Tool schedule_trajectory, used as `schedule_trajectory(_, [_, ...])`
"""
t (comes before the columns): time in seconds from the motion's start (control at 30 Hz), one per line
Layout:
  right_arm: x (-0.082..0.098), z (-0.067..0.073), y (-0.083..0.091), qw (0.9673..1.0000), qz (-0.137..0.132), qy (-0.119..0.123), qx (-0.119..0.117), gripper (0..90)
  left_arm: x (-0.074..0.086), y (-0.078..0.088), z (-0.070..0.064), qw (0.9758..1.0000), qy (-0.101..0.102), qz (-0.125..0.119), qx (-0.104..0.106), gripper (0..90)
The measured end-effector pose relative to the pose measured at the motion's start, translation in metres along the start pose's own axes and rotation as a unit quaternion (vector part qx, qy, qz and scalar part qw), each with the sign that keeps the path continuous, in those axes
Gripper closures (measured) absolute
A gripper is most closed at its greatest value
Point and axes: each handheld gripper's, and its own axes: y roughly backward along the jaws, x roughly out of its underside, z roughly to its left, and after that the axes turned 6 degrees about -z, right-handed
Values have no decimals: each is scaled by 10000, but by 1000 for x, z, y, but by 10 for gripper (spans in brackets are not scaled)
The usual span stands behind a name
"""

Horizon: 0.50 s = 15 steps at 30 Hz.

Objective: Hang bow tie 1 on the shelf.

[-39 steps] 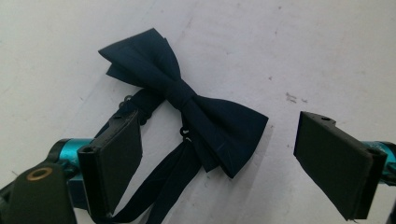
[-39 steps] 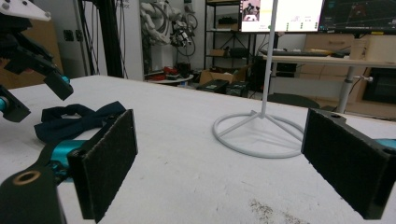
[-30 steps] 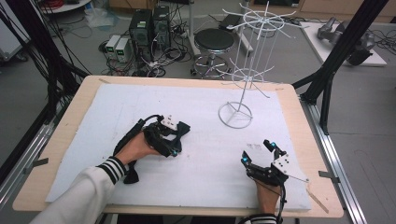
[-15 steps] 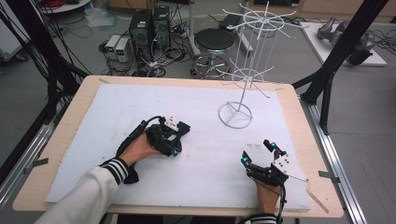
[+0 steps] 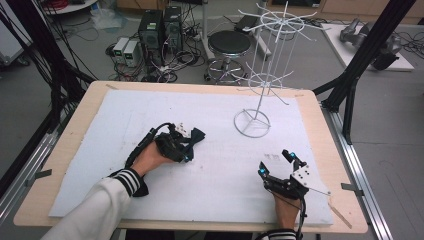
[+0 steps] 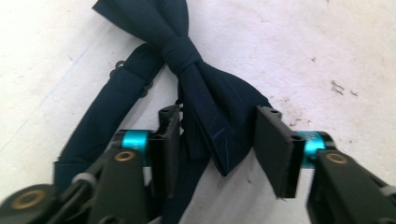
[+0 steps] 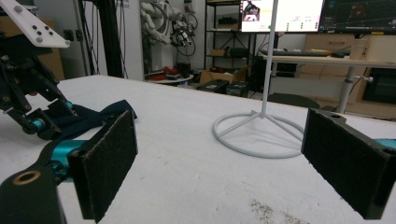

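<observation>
We see a dark navy fabric bow tie (image 6: pixel 201 88) lying on the white, slightly pitted foam sheet (image 5: pixel 150 115) that covers the pale wooden table (image 5: pixel 80 125), left of the table's middle. Its cloth is smooth and finely woven, gathered at a tight central knot, with pleated wings flaring out to either side and a flat neck strap (image 6: pixel 107 116) of the same fabric curving away beside it, a small dark clasp on its edge.

Our left gripper (image 6: pixel 217 140) is set down over the near wing of the bow tie. Its flat black rectangular pads (image 6: pixel 273 144) have just been closing, with the wing lying between them; the left-hand pad lies against the folded cloth, while whether the other pad touches it we cannot tell, so we cannot say a pinch is made. Turquoise metal collars sit behind the pads.

Our right gripper (image 5: pixel 277 162) rests near the front right of the foam sheet, well apart from the bow tie, its rough, felt-like pads (image 7: pixel 109 158) spread wide with nothing between them.

A white wire display stand (image 5: pixel 260 75) with a round ring base and thin radiating arms stands upright towards the far right of the sheet, its arms bare.
</observation>
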Motion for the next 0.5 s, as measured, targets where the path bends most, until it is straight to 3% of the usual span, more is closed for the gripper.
schedule_trajectory(0.27, [0, 0, 0, 10000, -2, -2, 1, 100, 2, 3, 7, 9999, 56, -11, -125, 757])
schedule_trajectory(0.5, [0, 0, 0, 10000, 0, -3, 0, 100, 1, 8, 6, 9998, -91, -98, -133, 801])
